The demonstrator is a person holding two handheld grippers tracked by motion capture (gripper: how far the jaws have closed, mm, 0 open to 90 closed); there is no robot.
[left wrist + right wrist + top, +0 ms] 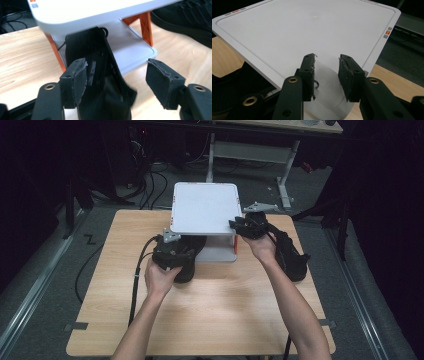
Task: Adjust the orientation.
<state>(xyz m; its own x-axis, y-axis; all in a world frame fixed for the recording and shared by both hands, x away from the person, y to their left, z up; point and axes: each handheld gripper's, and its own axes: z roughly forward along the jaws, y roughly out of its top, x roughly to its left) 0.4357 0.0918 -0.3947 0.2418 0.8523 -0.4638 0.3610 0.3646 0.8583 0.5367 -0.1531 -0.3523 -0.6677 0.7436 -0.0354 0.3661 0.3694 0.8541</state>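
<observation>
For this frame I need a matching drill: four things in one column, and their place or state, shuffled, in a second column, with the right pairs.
Things:
1. left gripper
2. right gripper
3. black shoe under the shelf
4. second black shoe

Place or state:
a. lying on the table at the right, beside the shelf unit
b. toe tucked onto the lower shelf
c. over the corner of the white top board
d. jaws apart, pads off the shoe

Pairs: 1-d, 2-c, 3-b, 4-a

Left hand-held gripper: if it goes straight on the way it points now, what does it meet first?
Most likely the black shoe lying partly on the lower shelf of the white rack. It sits between the open jaws of the left hand-held gripper, though depth is hard to judge.
</observation>
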